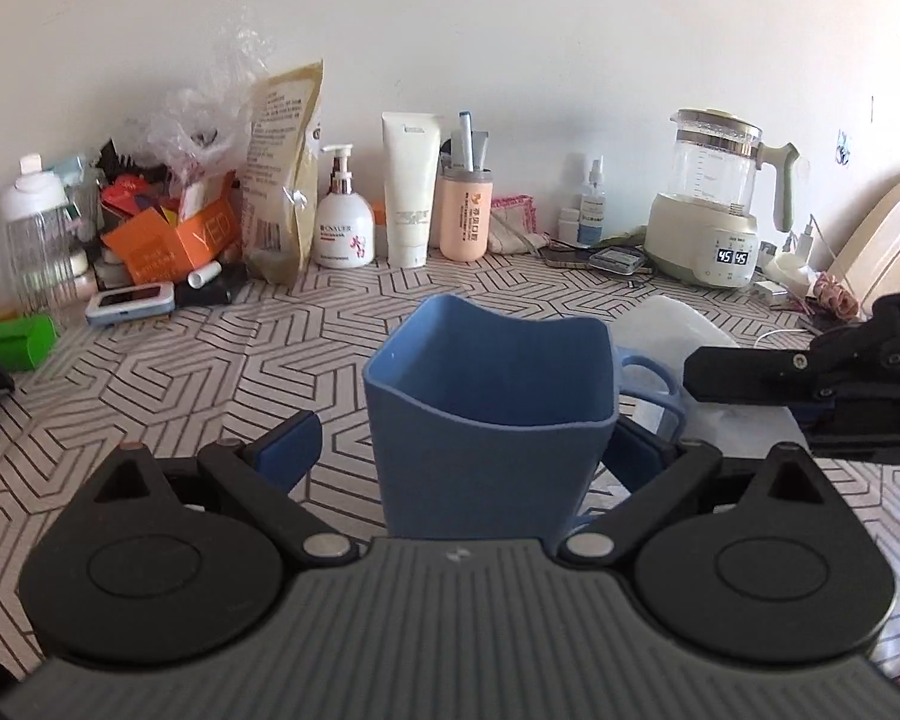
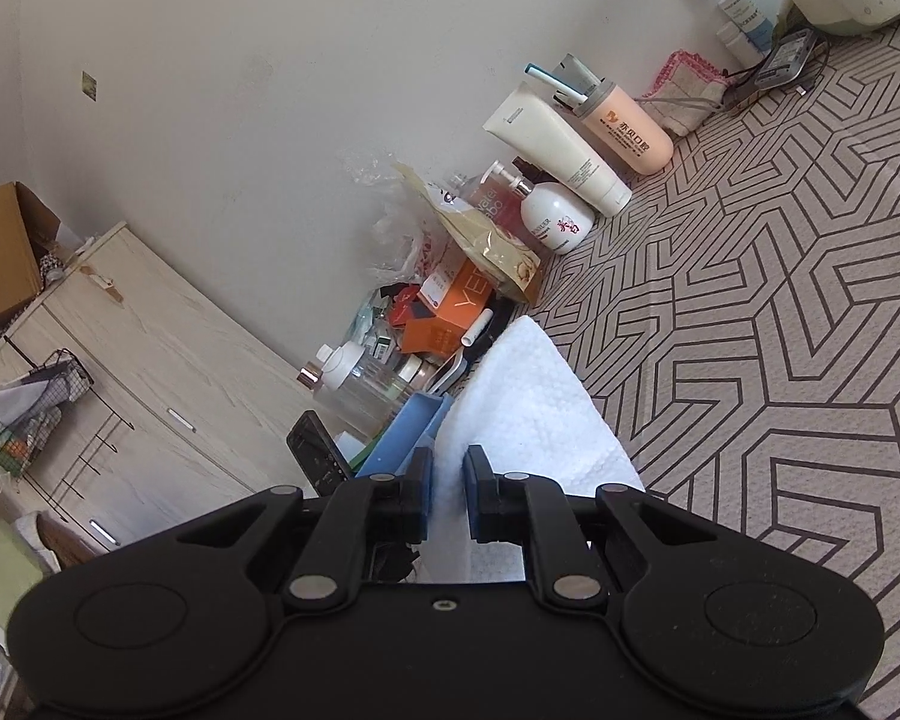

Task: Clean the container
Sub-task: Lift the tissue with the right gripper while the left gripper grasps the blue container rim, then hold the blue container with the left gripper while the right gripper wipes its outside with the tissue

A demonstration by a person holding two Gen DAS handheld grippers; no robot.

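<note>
left gripper [image 1: 459,450] spread wide around blue cup [image 1: 489,414], pads not touching, cup on table [image 1: 210,360]. right gripper [image 2: 447,480] clamped on white cloth [image 2: 522,396] beside it. risk: unheld cup may tip or slide when wiping starts.
</note>
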